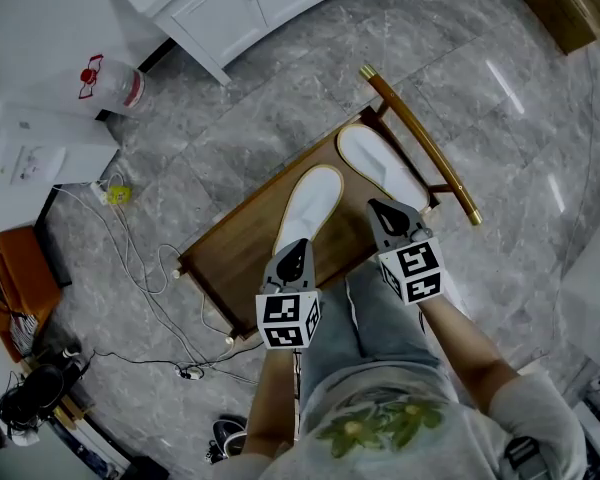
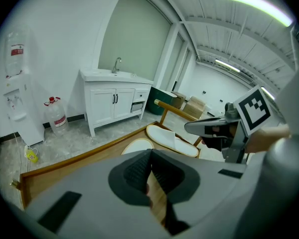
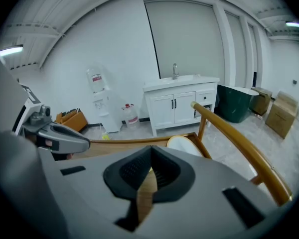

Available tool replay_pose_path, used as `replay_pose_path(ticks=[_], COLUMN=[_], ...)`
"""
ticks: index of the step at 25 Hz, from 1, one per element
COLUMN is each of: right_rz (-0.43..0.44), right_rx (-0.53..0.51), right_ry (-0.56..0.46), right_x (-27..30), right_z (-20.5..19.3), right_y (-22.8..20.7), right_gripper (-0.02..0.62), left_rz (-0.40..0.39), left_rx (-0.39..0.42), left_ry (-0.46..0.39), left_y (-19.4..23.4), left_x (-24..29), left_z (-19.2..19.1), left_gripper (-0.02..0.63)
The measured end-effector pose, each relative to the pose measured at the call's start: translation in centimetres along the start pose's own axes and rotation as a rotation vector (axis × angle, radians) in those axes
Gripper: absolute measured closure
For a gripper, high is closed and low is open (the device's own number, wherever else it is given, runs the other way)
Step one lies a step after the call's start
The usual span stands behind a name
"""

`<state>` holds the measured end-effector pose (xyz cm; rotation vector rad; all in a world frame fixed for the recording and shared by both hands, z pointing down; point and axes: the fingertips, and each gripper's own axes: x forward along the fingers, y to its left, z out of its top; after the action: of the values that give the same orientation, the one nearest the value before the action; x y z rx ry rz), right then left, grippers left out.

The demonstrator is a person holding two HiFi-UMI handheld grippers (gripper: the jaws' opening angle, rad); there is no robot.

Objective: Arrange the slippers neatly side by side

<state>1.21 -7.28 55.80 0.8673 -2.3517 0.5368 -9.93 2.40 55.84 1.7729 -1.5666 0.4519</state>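
Note:
Two white slippers lie on the wooden chair seat (image 1: 235, 253): the left slipper (image 1: 312, 200) and the right slipper (image 1: 378, 163), toes pointing away and angled apart. My left gripper (image 1: 298, 248) hovers over the heel of the left slipper, its jaws shut with nothing between them (image 2: 150, 156). My right gripper (image 1: 382, 210) hangs just nearer than the heel of the right slipper, also shut and empty (image 3: 151, 153). The left gripper view shows both slippers (image 2: 172, 141) ahead; the right gripper view shows one slipper's edge (image 3: 182, 144).
The chair's curved backrest rail (image 1: 420, 143) runs along the far right of the seat. A white sink cabinet (image 1: 240, 3), a water bottle (image 1: 115, 86), floor cables (image 1: 145, 288) and a cardboard box (image 1: 570, 3) stand around. The person's knees (image 1: 380, 318) are close to the seat.

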Motion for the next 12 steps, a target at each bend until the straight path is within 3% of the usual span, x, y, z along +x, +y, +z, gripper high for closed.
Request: replay_pose_path(ticks=[12], right_rz=[0.041], right_rx=[0.041], right_ry=[0.044], right_x=[1.4], right_z=[-1.6], right_y=[3.6], right_gripper=[0.589], left_rz=[-0.002], left_rx=[0.005], left_ry=[-0.007], left_y=[1.0], left_x=[-0.7], left_z=[-0.4], left_gripper=[0.591])
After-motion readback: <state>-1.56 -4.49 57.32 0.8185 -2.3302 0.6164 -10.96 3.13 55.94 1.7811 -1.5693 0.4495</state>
